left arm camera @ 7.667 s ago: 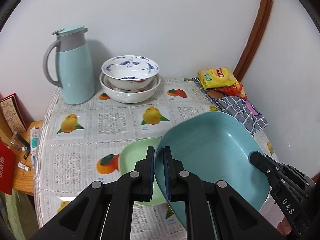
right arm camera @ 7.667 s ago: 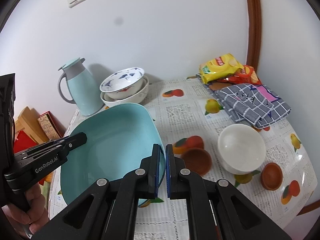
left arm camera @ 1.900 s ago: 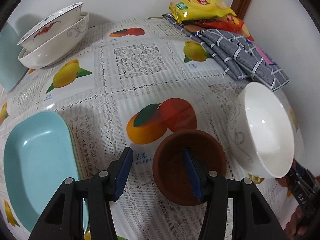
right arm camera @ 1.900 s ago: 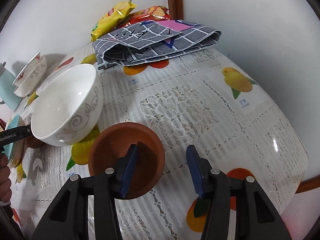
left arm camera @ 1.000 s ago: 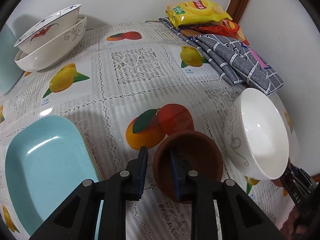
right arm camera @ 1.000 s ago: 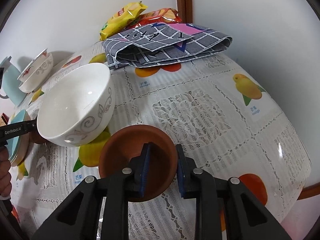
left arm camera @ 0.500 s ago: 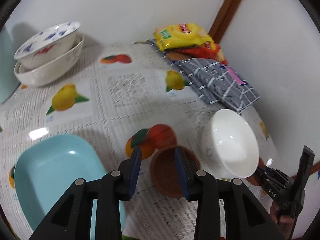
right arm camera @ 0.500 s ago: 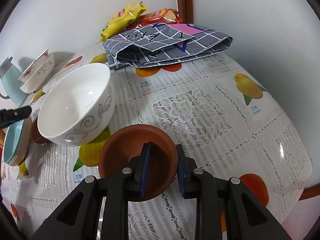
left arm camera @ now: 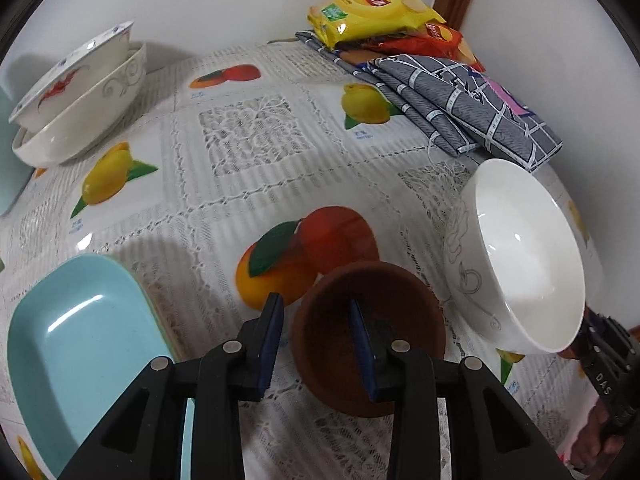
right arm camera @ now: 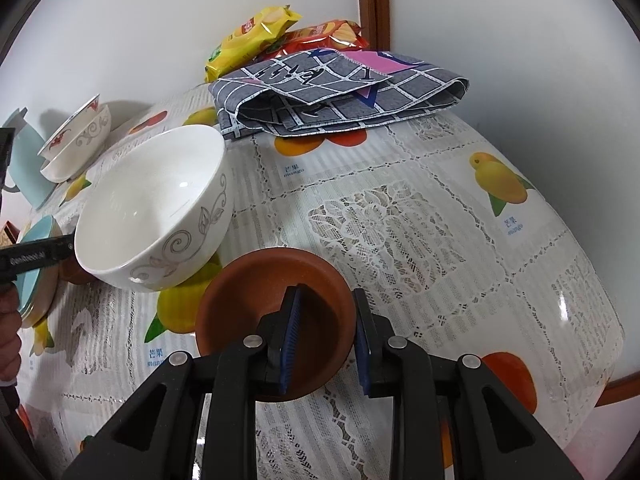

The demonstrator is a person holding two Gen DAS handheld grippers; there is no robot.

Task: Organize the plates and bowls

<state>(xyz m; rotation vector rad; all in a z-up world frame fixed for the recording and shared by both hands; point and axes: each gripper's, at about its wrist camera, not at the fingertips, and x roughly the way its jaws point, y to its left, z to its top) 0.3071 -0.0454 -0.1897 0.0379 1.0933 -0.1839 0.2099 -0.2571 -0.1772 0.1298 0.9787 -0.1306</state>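
Note:
In the left wrist view my left gripper (left arm camera: 316,342) is open and straddles the near left rim of a small brown bowl (left arm camera: 396,320) on the table, one finger inside and one outside. A large white bowl (left arm camera: 524,256) stands right of it and a teal plate (left arm camera: 76,344) lies at the left. In the right wrist view my right gripper (right arm camera: 326,340) is open and straddles the right rim of a second small brown bowl (right arm camera: 260,296). The white bowl (right arm camera: 152,208) stands just left of that bowl.
Two stacked patterned bowls (left arm camera: 76,96) stand at the far left by the wall, beside a teal jug (right arm camera: 24,168). A folded grey checked cloth (right arm camera: 340,92) and snack bags (right arm camera: 256,36) lie at the far right corner. The table edge (right arm camera: 600,380) curves off close on the right.
The left gripper rose and pulled back half a second ago, then came back down with its jaws wider apart around the brown bowl's rim. The right gripper's jaws have opened wider; its bowl stays put.

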